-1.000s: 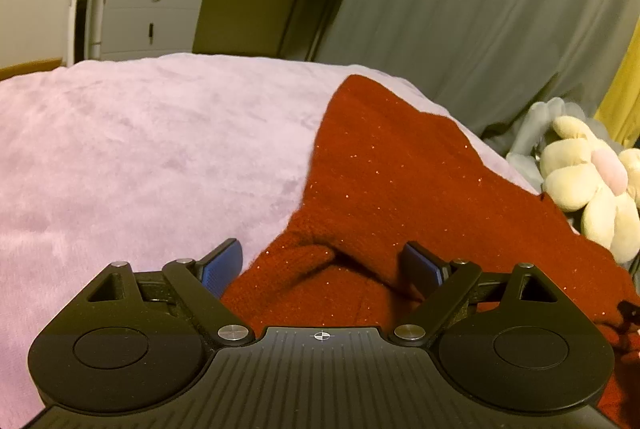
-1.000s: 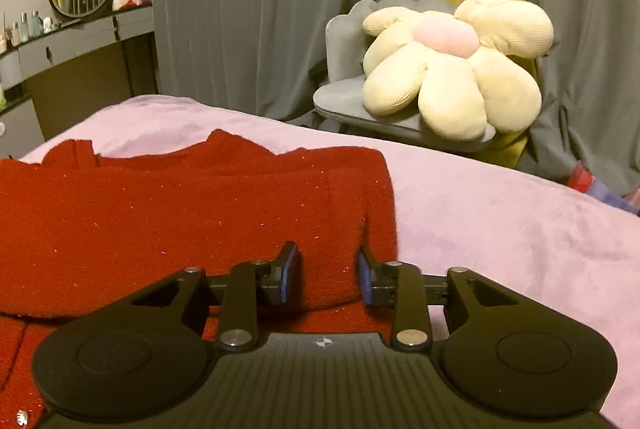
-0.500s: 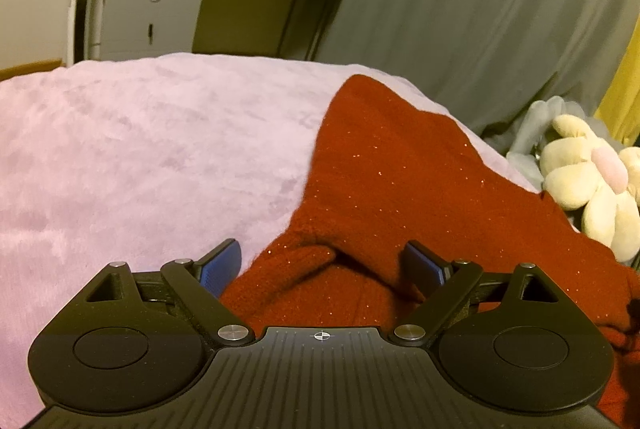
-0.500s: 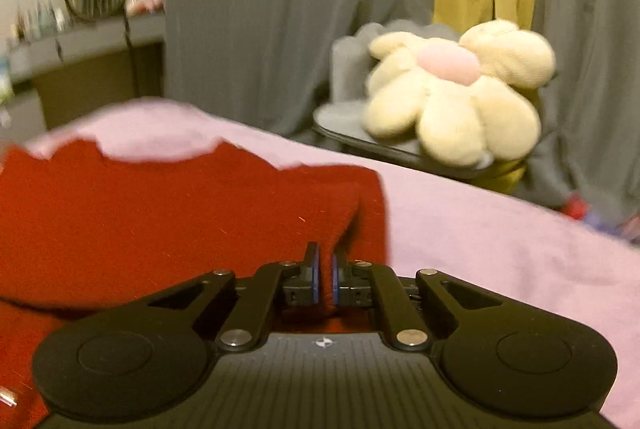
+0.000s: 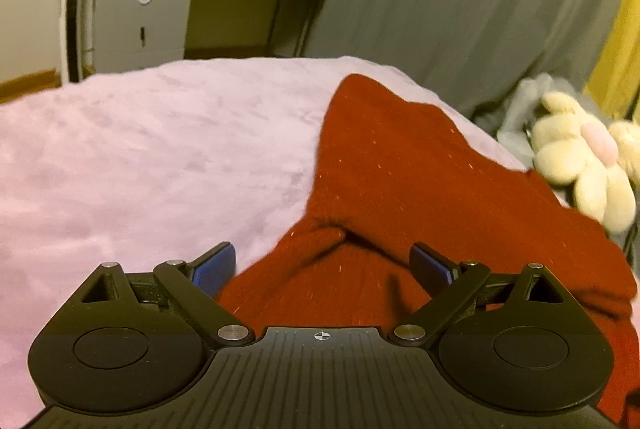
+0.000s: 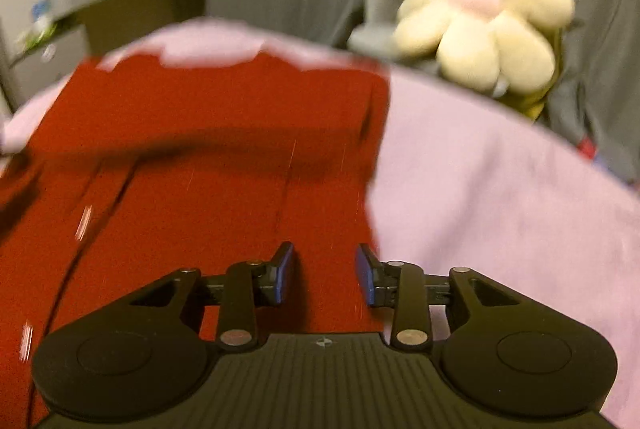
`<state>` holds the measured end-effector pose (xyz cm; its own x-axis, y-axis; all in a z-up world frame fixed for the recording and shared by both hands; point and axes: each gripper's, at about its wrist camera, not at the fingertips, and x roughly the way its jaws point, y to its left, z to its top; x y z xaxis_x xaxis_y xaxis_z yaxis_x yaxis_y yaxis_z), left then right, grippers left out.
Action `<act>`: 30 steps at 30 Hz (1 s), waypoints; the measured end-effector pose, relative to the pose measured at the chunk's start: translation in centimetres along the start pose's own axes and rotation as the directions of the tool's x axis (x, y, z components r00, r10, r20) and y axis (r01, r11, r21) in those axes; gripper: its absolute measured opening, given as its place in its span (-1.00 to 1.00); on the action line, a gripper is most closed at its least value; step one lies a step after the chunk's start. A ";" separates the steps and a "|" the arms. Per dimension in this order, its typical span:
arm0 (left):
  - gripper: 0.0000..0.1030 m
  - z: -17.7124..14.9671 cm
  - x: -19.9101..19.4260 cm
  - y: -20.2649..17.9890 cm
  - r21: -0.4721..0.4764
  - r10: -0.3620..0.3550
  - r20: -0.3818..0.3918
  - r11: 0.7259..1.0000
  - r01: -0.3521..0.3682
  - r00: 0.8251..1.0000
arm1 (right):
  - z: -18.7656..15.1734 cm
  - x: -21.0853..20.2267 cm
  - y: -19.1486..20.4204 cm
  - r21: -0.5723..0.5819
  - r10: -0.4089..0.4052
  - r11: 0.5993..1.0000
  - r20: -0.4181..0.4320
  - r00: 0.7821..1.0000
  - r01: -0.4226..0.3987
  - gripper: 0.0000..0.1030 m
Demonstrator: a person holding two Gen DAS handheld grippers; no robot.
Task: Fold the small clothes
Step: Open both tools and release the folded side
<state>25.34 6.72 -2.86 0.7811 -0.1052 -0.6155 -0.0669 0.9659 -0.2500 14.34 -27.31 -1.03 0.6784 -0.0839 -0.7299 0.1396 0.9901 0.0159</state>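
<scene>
red sweater [image 5: 420, 189]: flat on pink bed [image 5: 140, 157] | left tongs [image 5: 324, 265]: wide, just opening, sleeve fold between, unpressed | right tongs [image 6: 325, 275]: narrow gap, just reopening over hem, gripping nothing

right hand-held gripper [image 6: 325, 274] reopened, shifted across sweater [image 6: 224, 165]

My left camera sits close above my left tool [image 5: 322, 265], facing down across the bed [image 5: 140, 157]; my right does likewise. Both share the red sweater [image 6: 224, 157] and flower plush [image 6: 484, 29] ahead.
</scene>
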 end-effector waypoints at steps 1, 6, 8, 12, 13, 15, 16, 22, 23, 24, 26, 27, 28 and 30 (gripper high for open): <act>0.89 0.1 -0.9 0.0 0.017 -0.003 -0.007 1.000 0.003 1.000 | -1.4 -0.9 -0.1 -0.012 0.005 1.000 -0.019 1.000 -0.005 -0.33; 0.89 0.8 -7.6 1.8 0.089 -0.016 0.045 0.996 0.012 0.999 | -5.6 -5.5 -0.6 -0.003 0.010 1.000 -0.091 0.996 -0.010 0.11; 0.89 1.2 -9.9 3.3 0.094 0.014 0.056 0.995 -0.019 0.998 | -6.1 -6.7 -1.3 0.036 0.020 0.999 -0.107 0.994 -0.017 0.12; 0.89 1.9 -13.9 6.3 0.200 0.085 0.070 0.975 -0.097 0.994 | -6.5 -7.9 -3.1 0.141 0.091 0.988 -0.173 0.981 -0.067 0.12; 0.89 1.8 -14.8 6.4 0.270 0.137 0.108 0.949 -0.162 0.985 | -6.6 -7.9 -3.3 0.159 0.111 0.984 -0.186 0.976 -0.081 0.12; 0.89 0.9 -16.2 6.1 0.448 0.237 0.206 0.840 -0.307 0.949 | -7.2 -8.1 -3.4 0.162 0.133 0.982 -0.219 0.967 -0.098 0.12; 0.89 0.3 -16.7 6.1 0.522 0.260 0.231 0.780 -0.344 0.938 | -7.4 -8.2 -3.3 0.147 0.132 0.984 -0.233 0.963 -0.099 0.12; 0.89 -2.5 -15.2 6.8 0.485 0.065 -0.160 0.874 0.021 0.985 | -8.9 -8.7 -2.9 0.120 0.176 0.982 -0.285 0.942 -0.147 0.14; 0.89 -3.0 -14.5 6.7 0.455 0.045 -0.205 0.889 0.055 0.978 | -8.9 -8.4 -3.0 0.132 0.181 0.980 -0.295 0.938 -0.148 0.14; 0.89 -3.5 -13.8 6.5 0.434 0.031 -0.242 0.897 0.079 0.970 | -8.9 -8.0 -3.2 0.145 0.186 0.978 -0.303 0.935 -0.148 0.14; 0.88 -4.4 -12.8 5.9 0.407 0.008 -0.287 0.906 0.115 0.958 | -8.9 -7.6 -3.4 0.154 0.189 0.977 -0.312 0.931 -0.147 0.14; 0.84 -4.7 -12.3 5.7 0.416 0.011 -0.315 0.900 0.127 0.949 | -8.9 -7.4 -3.4 0.155 0.191 0.977 -0.317 0.929 -0.148 0.14; 0.78 -5.0 -11.9 5.2 0.442 0.031 -0.328 0.888 0.125 0.944 | -8.9 -7.2 -3.4 0.154 0.190 0.977 -0.323 0.927 -0.147 0.14; 0.70 -5.2 -11.6 5.1 0.468 0.034 -0.345 0.873 0.140 0.938 | -9.0 -7.0 -3.5 0.159 0.191 0.977 -0.334 0.923 -0.144 0.14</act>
<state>12.71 11.62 -0.88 0.5160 -0.1470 -0.8439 0.3416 0.9388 0.0453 2.66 -29.15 -2.12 0.4123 0.1491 -0.8988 0.1534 0.9611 0.2298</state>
